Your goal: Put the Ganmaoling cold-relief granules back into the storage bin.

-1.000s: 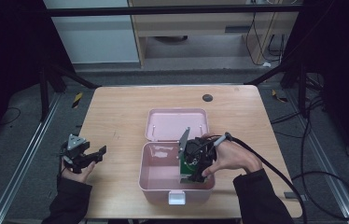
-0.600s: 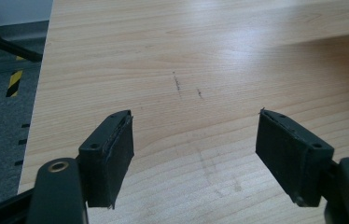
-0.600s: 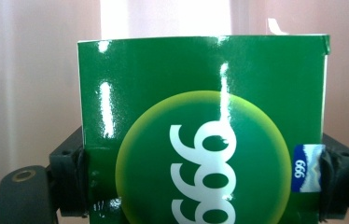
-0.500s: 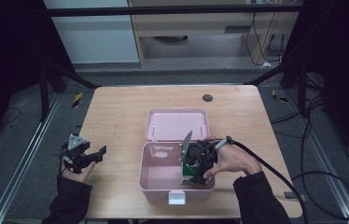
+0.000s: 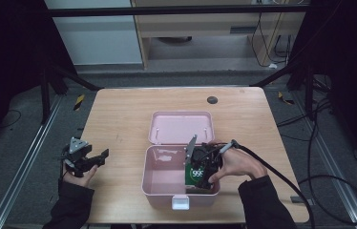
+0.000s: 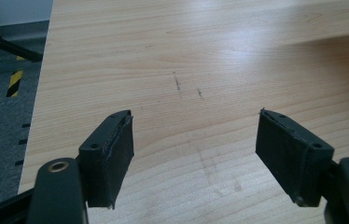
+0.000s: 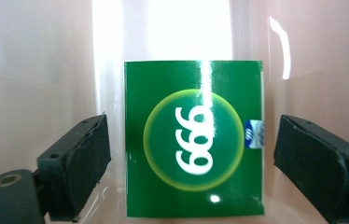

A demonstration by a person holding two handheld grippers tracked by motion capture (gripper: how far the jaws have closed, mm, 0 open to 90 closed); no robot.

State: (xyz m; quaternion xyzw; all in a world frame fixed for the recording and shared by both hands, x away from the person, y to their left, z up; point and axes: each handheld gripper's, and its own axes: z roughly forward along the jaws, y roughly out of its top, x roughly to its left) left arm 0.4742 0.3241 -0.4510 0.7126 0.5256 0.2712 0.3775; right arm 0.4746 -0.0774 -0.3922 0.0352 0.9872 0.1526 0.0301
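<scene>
Nearest to us, our right gripper (image 5: 204, 177) reaches down into the pink box (image 5: 162, 183). In the right gripper view its fingers (image 7: 77, 163) stand spread to either side of a green packet (image 7: 193, 144) marked 999; they have just been opening and neither pad presses on the packet, with a gap on each side. The packet sits between the fingers, inside the box, against its pale pink inner wall. In the high view the box's hinged lid (image 5: 180, 127) lies open flat on the bench (image 5: 119, 109) just beyond the fingers. Our left gripper (image 5: 90, 160) rests well apart from the box, fingers (image 6: 112, 154) spread wide over bare bench with nothing between them. Far beyond the lid a small dark disc (image 5: 212, 99) lies on the bench.
</scene>
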